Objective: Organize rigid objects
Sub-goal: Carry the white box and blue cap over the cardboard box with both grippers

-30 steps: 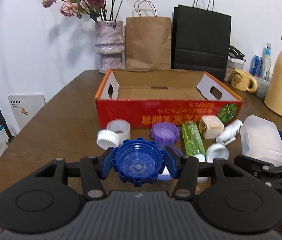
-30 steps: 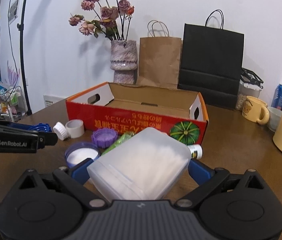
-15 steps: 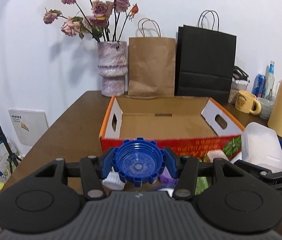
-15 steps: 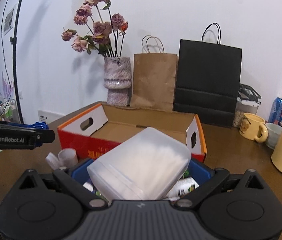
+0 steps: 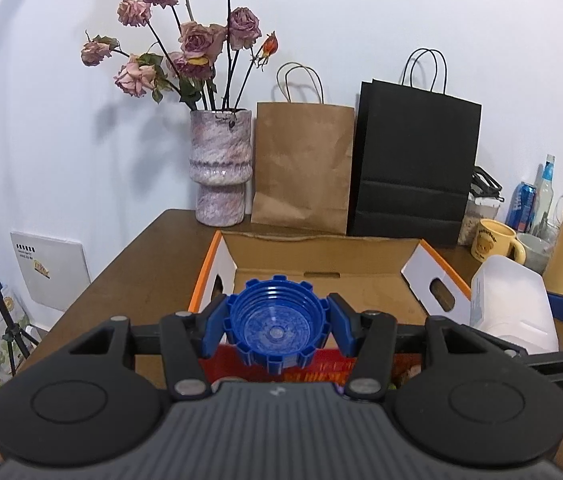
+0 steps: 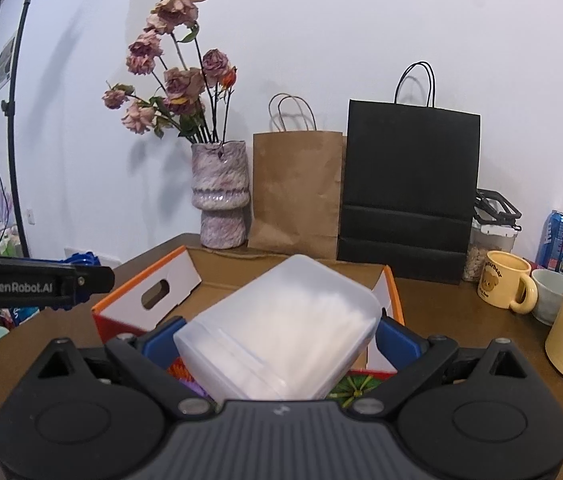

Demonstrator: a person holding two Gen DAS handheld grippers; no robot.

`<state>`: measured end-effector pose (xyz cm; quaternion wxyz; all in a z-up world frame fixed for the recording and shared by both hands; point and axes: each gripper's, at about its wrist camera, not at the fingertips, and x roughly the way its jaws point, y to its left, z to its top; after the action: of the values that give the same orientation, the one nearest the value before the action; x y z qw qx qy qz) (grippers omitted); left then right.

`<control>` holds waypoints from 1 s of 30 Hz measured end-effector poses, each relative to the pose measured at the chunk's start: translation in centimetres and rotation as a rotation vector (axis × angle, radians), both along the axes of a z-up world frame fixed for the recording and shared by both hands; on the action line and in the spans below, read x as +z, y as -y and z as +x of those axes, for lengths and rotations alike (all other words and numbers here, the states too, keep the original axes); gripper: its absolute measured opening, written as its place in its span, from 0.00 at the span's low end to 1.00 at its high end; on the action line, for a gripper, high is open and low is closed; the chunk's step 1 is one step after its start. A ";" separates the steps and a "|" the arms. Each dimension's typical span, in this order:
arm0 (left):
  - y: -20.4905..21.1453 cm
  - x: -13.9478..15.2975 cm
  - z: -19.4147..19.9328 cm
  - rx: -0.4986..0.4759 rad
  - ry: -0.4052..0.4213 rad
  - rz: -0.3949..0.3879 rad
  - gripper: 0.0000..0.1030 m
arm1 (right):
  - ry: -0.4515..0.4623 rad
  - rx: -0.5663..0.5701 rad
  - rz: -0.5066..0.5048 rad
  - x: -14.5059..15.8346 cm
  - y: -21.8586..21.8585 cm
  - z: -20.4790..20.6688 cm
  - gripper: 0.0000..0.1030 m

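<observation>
Box [image 5: 433, 272] front wall hidden behind grippers; blue cap [image 5: 276, 327] clamped.

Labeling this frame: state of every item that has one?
left tool: shut on blue cap
blue cap: held, hollow side facing camera
right tool: shut on translucent container
translucent container: held, tilted
cardboard box: open, visible floor bare
yellow mug: upright
vase: upright, holding flowers

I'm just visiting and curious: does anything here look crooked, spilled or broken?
Nothing is spilled or broken. Only the frosted plastic container sits tilted in the right claw, and the roses in the vase look wilted.
</observation>
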<state>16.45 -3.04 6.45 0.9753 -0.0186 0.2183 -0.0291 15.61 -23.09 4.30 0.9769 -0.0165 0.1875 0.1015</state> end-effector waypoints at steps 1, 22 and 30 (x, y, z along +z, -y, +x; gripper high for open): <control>0.0 0.1 0.3 0.002 0.002 -0.001 0.53 | 0.002 0.000 0.000 0.1 0.0 0.3 0.97; 1.1 -0.6 9.0 0.056 -0.036 -0.034 0.53 | -0.002 -0.018 -0.018 -0.3 -1.1 8.2 0.97; 1.6 -1.5 12.1 0.080 -0.056 -0.020 0.53 | -0.040 -0.025 -0.021 -1.4 -1.0 11.8 0.97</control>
<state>28.59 -4.64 4.92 0.9689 -0.0377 0.2445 0.0084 27.39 -22.10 2.93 0.9739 -0.0222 0.2082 0.0879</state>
